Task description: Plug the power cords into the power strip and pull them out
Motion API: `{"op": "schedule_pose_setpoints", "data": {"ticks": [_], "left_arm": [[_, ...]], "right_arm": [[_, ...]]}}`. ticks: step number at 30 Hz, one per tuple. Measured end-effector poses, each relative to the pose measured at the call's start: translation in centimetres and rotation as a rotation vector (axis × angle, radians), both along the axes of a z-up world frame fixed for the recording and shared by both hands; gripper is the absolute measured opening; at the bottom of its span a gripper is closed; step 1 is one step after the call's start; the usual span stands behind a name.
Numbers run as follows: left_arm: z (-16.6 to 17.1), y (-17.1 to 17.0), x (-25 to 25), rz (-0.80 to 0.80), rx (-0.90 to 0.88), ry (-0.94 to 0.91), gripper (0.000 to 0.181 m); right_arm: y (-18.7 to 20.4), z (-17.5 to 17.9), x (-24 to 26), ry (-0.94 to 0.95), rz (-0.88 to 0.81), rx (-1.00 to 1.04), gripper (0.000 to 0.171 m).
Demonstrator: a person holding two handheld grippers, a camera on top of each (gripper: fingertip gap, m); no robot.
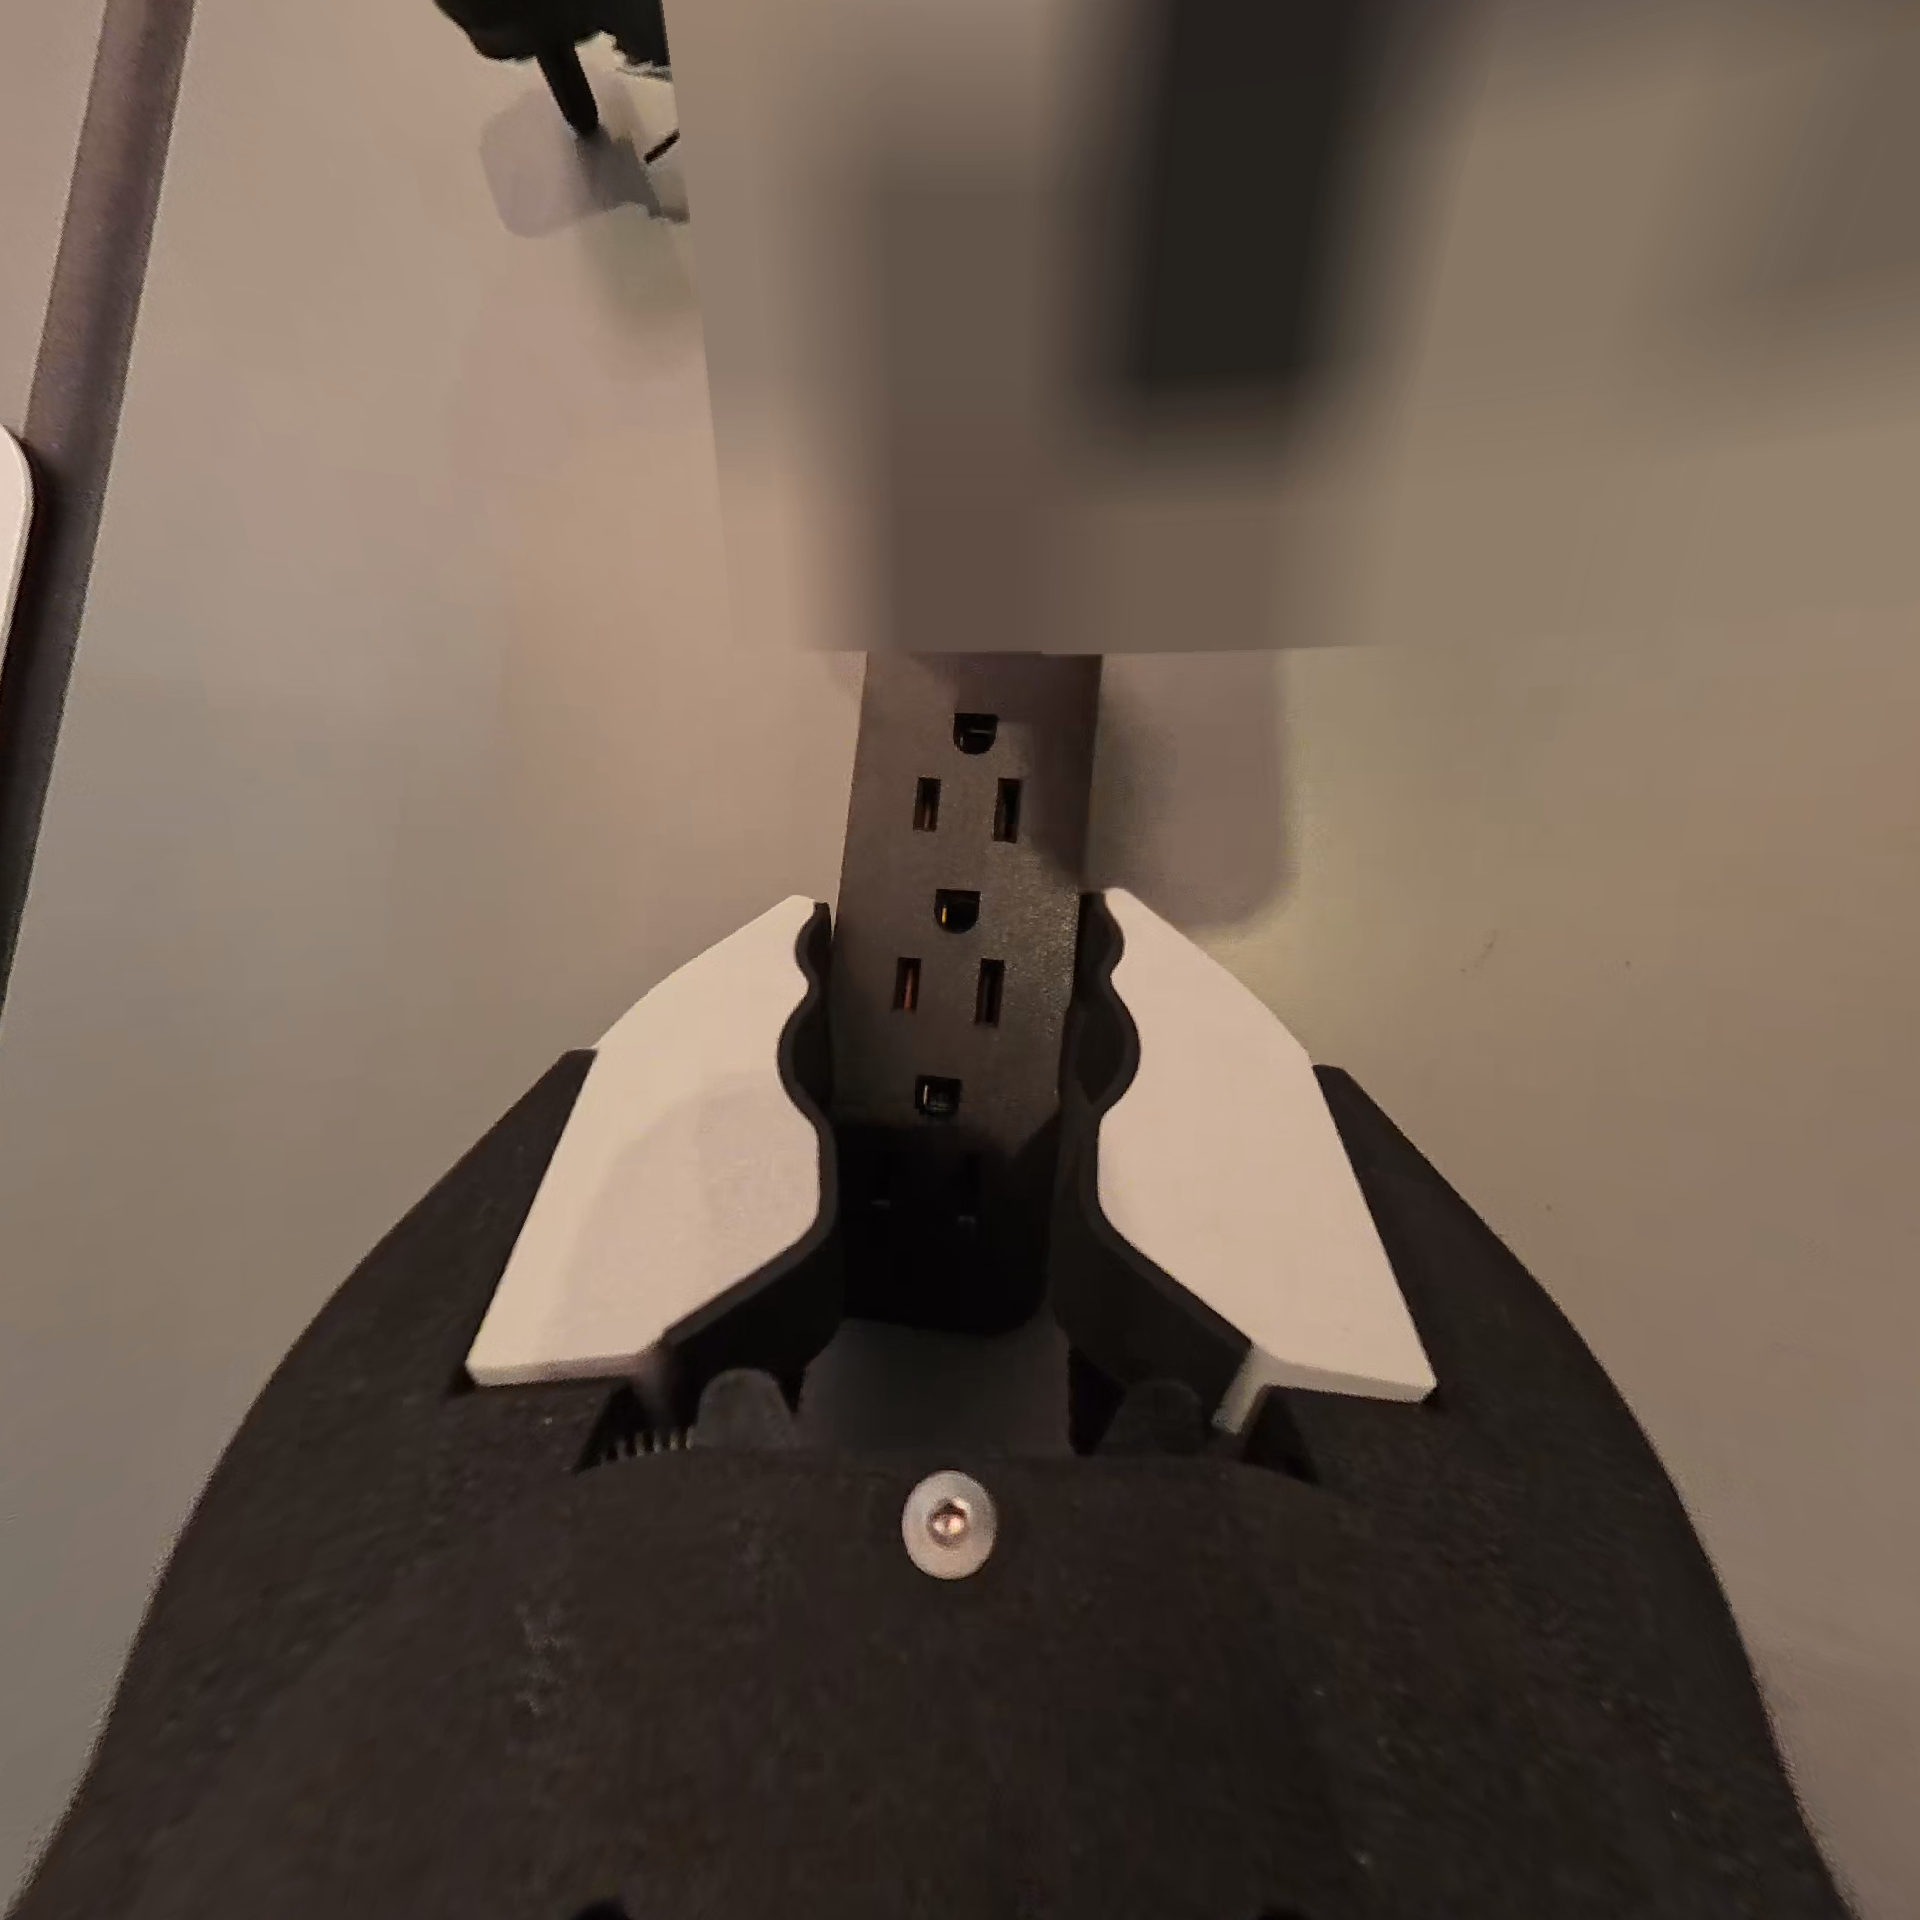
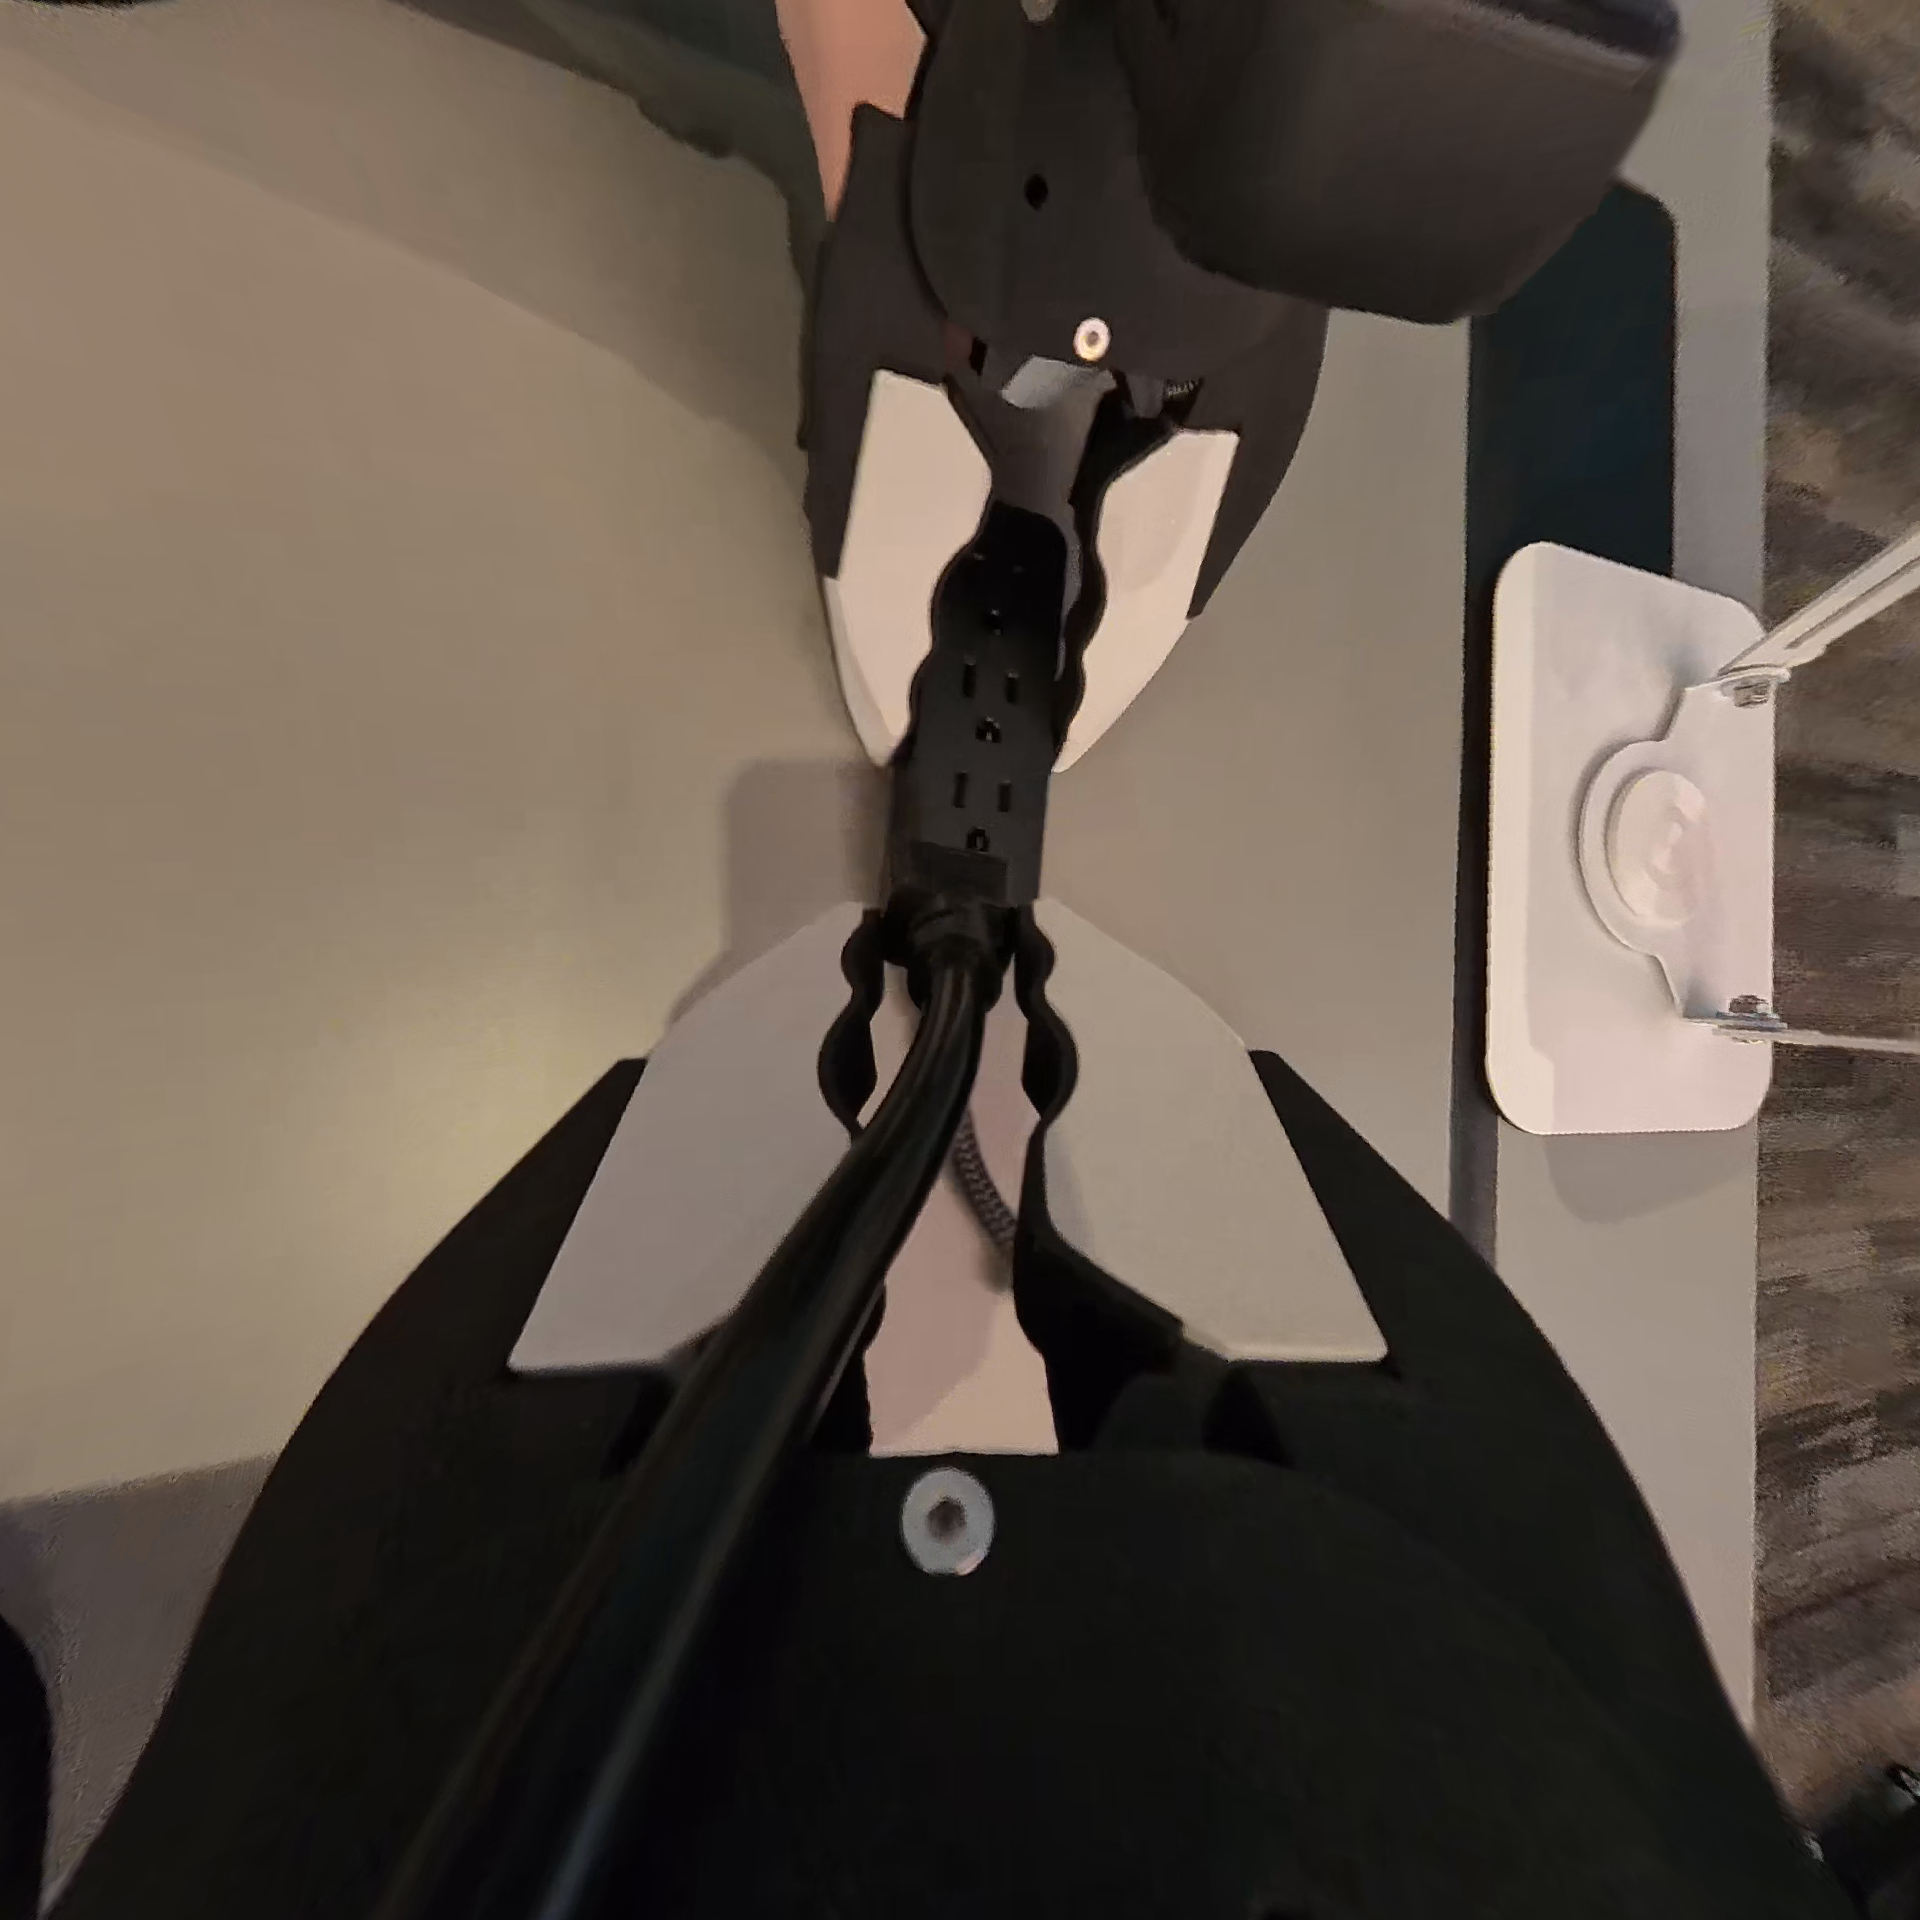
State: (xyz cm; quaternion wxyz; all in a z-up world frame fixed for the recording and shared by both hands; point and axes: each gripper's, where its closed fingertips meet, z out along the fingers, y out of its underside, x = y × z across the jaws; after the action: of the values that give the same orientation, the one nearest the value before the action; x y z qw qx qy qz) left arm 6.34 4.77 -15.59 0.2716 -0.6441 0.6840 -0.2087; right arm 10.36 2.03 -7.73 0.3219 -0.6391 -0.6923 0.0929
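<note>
Pale grey bench [image 1: 364, 727] fills the left wrist view, a dark strip running along its far left edge and a large blurred patch covering the upper middle. On it lies a black power strip [image 1: 961, 935], its near end clamped between the white, black-lined fingers of the left gripper [image 1: 956, 914], which press against both of its sides; three-slot outlets face up. No brand mark or writing can be read anywhere.

Grey bench surface [image 2: 364, 623] again carries the scene in the right wrist view, with mottled brown carpet [image 2: 1849, 1351] beyond its right edge. A white plate-like mount [image 2: 1621, 831] with metal rods sits near that edge. The right gripper [image 2: 951, 935] has its fingers closed narrowly around a black power cord [image 2: 727, 1299] just behind its plug, which sits at the near end of the power strip [image 2: 982, 748]; whether it is fully seated cannot be told. A braided cable [image 2: 982, 1184] lies beneath. Opposite, the left gripper [image 2: 987, 665] holds the strip's far end.
</note>
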Motion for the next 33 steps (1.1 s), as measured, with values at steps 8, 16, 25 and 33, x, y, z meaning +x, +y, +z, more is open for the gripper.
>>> {"op": "schedule_pose_setpoints", "data": {"ticks": [8,16,25,33], "left_arm": [[0.0,-0.1,0.1,-0.011,-0.002,-0.026,0.046],[0.0,-0.1,0.1,-0.004,-0.004,-0.030,0.046],[0.1,-0.2,0.2,0.000,-0.007,-0.056,0.045],[0.1,-0.2,0.2,0.005,-0.011,-0.064,0.046]], "right_arm": [[1.7,-0.8,-1.7,-0.142,0.047,-0.123,0.025],[2.2,-1.7,-2.4,-0.194,-0.003,-0.199,0.025],[2.2,-2.5,-2.9,-0.254,-0.024,-0.229,0.025],[2.2,-2.8,-3.3,-0.283,-0.036,-0.270,0.025]]}}
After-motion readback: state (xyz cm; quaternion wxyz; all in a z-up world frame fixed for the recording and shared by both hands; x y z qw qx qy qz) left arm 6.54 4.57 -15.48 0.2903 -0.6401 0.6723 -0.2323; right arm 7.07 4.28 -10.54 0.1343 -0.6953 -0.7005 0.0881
